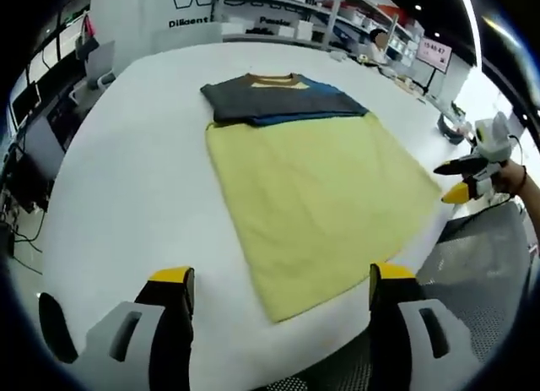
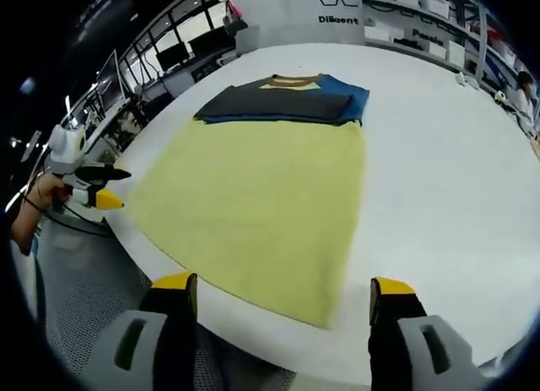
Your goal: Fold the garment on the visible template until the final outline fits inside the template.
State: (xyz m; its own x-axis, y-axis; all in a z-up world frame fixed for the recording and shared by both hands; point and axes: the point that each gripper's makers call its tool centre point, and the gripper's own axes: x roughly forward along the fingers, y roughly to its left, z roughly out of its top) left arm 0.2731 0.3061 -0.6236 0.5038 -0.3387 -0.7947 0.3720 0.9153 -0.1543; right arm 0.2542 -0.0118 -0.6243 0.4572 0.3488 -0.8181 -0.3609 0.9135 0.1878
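A folded garment [image 1: 283, 100], dark grey with a blue side and a yellow-brown collar, lies across the far end of a yellow rectangular template [image 1: 321, 197] on a white table [image 1: 135, 180]. My left gripper [image 1: 280, 277] hovers open over the table's near edge, at the template's near corner, with nothing between its yellow-tipped jaws. My right gripper [image 1: 460, 178], held in a hand, is off the template's right side. In the right gripper view, the garment [image 2: 283, 100] lies beyond the template [image 2: 253, 205]. The right gripper [image 2: 280, 283] is open and holds nothing. The left gripper [image 2: 93, 187] hangs off the table's edge.
Shelves with white boxes [image 1: 287, 7] and a small screen [image 1: 434, 51] stand behind the table. Monitors and desks [image 2: 160, 53] line one side. A grey perforated surface [image 1: 481, 264] lies below the near table edge.
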